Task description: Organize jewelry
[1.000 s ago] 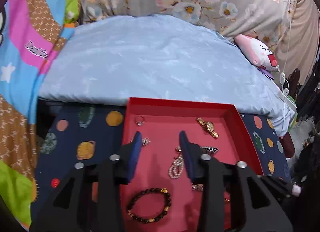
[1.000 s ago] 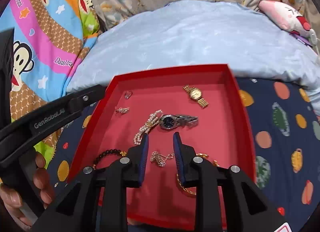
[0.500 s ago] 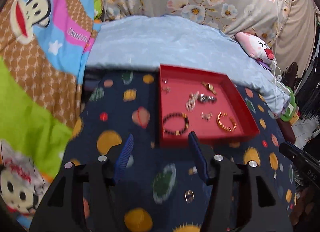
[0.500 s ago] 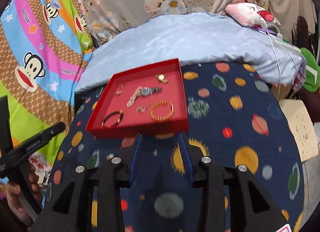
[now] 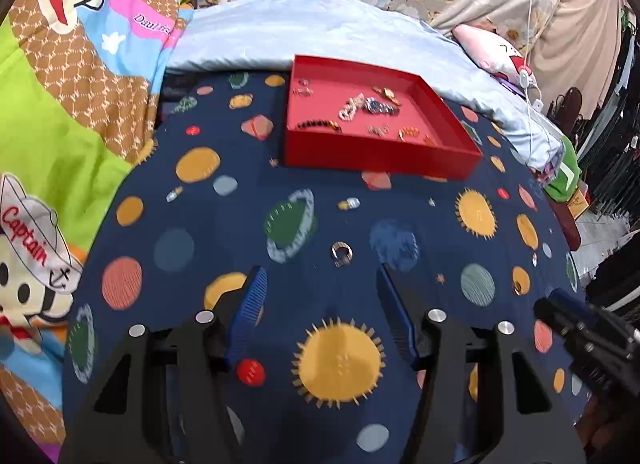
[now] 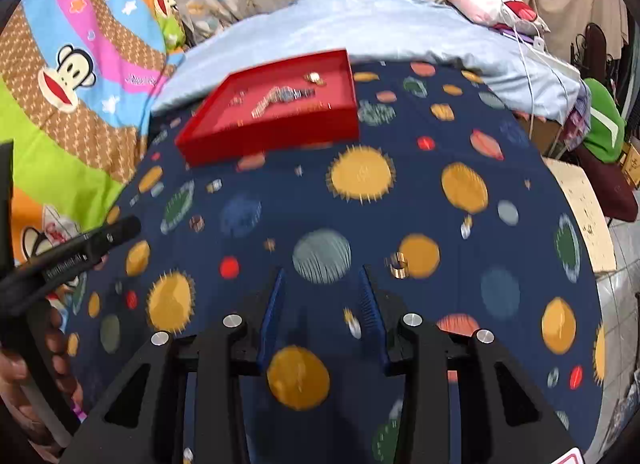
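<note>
Both tongs [image 5: 320, 276] [image 6: 322, 276] gape empty; tray [image 5: 376, 154] jewelry blurred, half-hidden behind its wall.

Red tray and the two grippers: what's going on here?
A person holds a gripper in each hand over a navy planet-print cloth. The red tray at the far side already holds watches, bracelets and small pieces. Both the left gripper and right gripper are open and empty. A silver ring lies just ahead of the left one, a gold ring beside the right.
</note>
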The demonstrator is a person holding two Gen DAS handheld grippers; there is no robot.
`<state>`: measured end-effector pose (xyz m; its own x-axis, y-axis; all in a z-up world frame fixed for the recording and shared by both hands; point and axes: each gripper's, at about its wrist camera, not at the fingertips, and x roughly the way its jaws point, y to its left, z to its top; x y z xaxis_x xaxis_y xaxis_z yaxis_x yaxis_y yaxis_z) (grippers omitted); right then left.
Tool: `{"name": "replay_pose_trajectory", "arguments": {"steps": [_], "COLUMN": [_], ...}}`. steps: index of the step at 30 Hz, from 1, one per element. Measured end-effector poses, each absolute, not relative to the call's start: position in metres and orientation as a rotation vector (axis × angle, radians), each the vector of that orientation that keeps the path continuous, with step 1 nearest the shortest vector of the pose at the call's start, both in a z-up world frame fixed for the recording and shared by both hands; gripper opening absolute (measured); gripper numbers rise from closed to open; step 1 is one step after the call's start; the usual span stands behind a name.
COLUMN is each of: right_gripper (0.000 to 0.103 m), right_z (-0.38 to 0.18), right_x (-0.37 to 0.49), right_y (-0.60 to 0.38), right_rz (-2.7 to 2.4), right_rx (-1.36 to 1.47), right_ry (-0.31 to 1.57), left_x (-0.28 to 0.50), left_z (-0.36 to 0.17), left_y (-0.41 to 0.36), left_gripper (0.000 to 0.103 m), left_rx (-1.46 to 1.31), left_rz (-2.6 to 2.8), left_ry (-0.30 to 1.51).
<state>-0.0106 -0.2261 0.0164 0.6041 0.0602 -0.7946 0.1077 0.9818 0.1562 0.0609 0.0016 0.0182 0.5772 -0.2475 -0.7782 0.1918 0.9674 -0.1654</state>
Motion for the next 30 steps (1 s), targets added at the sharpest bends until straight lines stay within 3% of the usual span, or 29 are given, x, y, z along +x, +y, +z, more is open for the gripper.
{"name": "replay_pose_trajectory", "arguments": {"steps": [22, 30], "right_gripper": [0.036, 0.027], "right_z": [-0.022, -0.033], "right_x": [0.002, 0.016], "right_y": [-0.258, -0.260], "right_rz": [-0.122, -0.140], "right_rx": [0.224, 0.212], "right_ry": [0.958, 0.966], "left_x": [0.041, 0.046], "left_z": [0.001, -0.003], "left_y": [-0.007, -0.004], "left_gripper": [0.055, 0.055], "left_rx": [-0.031, -0.033], "left_rz": [-0.240, -0.226], "left_ry": [0.972, 0.983]}}
